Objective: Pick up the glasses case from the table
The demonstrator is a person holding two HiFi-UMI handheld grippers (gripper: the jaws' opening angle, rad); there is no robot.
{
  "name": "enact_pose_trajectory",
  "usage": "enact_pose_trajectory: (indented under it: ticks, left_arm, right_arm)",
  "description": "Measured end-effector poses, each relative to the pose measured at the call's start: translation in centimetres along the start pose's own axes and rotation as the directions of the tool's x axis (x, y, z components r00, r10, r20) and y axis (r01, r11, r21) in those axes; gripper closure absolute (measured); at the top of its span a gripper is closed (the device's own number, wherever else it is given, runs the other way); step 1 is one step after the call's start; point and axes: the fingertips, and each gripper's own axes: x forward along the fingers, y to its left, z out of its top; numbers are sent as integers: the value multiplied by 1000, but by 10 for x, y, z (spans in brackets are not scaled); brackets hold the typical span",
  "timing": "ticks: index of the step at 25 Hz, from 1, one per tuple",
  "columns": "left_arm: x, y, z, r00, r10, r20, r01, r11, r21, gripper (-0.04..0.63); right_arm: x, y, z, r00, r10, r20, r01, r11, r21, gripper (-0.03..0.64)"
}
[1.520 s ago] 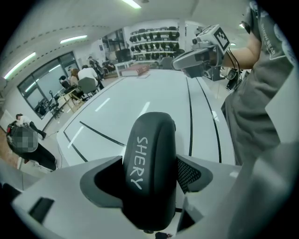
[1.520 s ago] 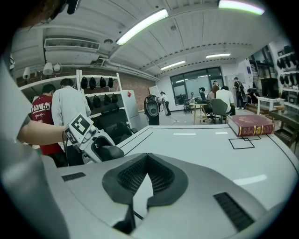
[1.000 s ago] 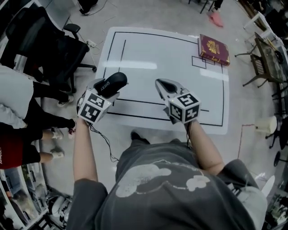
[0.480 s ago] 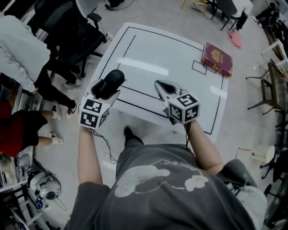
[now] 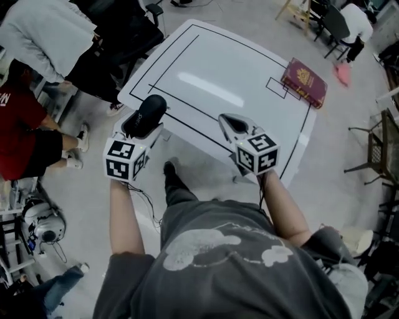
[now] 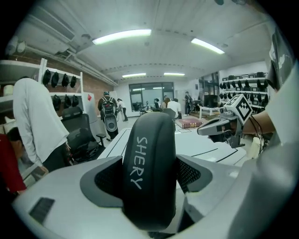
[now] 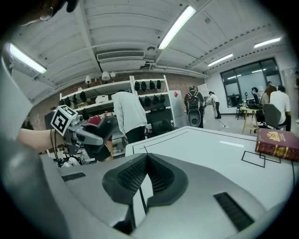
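Note:
The black glasses case (image 5: 147, 116) (image 6: 149, 172), lettered SHERY, sits clamped between the jaws of my left gripper (image 5: 141, 124) (image 6: 150, 177), lifted off the white table (image 5: 206, 75) near its front left corner. In the right gripper view the case (image 7: 103, 133) shows at the left, held in the air beside the table. My right gripper (image 5: 232, 124) (image 7: 140, 179) hovers over the table's front edge with its jaws together and nothing between them.
A dark red book (image 5: 303, 82) (image 7: 277, 144) lies at the table's far right corner by a small drawn rectangle. People (image 5: 43, 37) and black office chairs (image 5: 118, 19) stand close to the table's left side. More chairs (image 5: 380, 146) stand to the right.
The view has swung, so the table now lies skewed. Both grippers have shifted along the front edge; the left one, still holding the case, now hangs over the table's left corner.

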Motion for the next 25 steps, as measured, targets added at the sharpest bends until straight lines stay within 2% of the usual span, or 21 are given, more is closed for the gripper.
enact_pose_trajectory:
  ticks: [8,13,25]
  left_arm:
    - [-47,-67,-30,997,77,-6,-77,990,-122,256]
    - [-68,-94,-42,996,90,-4,-89,977,-193,256]
    - [-120,-135,-83,995,102,-14,-102,958,-266,256]
  right_arm:
    - [-39,9,-26,996,86,-18,-86,996,3,618]
    - [-55,24,-39,991,131,-27,-131,991,28,618]
    - [-85,78,-71,979,193,-66,-193,981,16,618]
